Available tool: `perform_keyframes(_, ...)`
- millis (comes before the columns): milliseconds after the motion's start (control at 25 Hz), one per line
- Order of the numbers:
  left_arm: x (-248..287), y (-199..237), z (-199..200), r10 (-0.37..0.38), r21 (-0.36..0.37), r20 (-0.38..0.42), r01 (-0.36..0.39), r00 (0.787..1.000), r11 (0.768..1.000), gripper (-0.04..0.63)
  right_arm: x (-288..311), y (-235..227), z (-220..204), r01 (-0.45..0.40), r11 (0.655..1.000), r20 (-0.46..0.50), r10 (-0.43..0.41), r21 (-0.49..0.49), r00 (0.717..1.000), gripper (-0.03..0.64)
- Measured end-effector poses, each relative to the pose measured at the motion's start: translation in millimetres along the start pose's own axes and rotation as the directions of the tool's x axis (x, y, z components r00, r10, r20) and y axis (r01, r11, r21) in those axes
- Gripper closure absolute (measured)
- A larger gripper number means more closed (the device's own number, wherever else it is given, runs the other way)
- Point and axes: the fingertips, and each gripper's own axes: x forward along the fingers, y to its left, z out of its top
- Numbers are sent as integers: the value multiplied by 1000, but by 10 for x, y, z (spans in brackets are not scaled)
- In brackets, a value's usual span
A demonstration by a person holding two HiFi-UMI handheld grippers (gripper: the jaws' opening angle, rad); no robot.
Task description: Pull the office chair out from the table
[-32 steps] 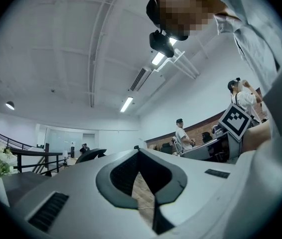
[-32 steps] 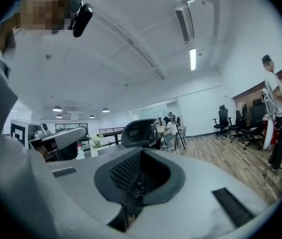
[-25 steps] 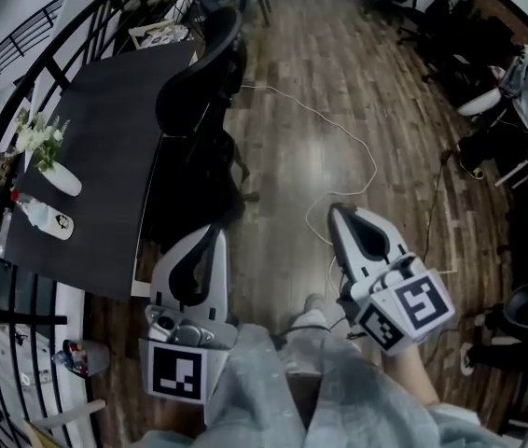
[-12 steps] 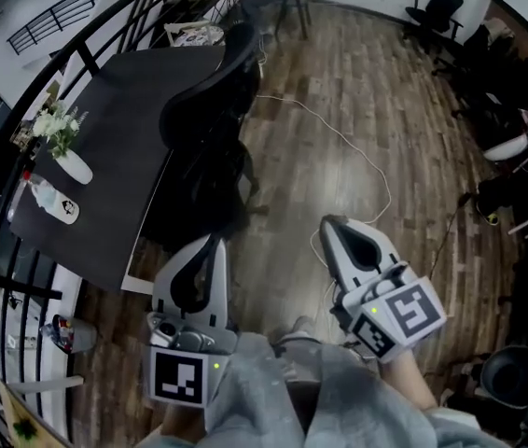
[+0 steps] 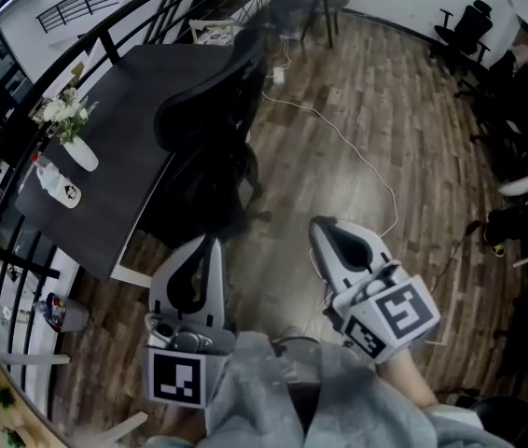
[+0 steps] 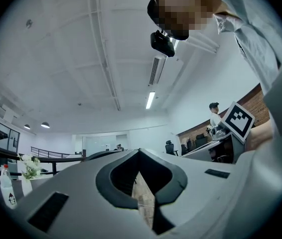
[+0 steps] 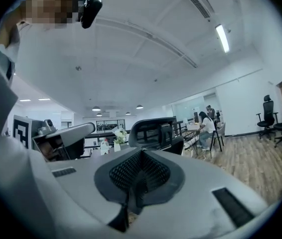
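chair tucked at the table, both grippers shut, empty and short of it.

the chair (image 5: 210, 110) stands with its seat pushed under the long edge of the dark table (image 5: 105, 171) and its backrest above the tabletop, so it is not yet pulled out. the left gripper (image 5: 212, 243) and the right gripper (image 5: 321, 225) are held side by side ahead of the person, pointing toward the chair and apart from it. each has its jaws pressed together on nothing, which suits an approach rather than a grasp. they would probably have to part to take the backrest. a vase (image 5: 79, 152) sits at the table's far side, away from the pull. a cable (image 5: 362, 157) lies on the floor where the castors may catch it.
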Motion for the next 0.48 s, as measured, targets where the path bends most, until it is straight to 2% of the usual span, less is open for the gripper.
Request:
perform_keyframes(360,134,-166,-65,19,7,-1,-19,1000,1000,603,7,-161,-93,-34,999,-7,34,-4,999,614)
perform_keyframes(480,219,-215,9,14,26,26,-15,1000,1000,603,-26,-212,-79,-37,999,-3,37,-7,999,614)
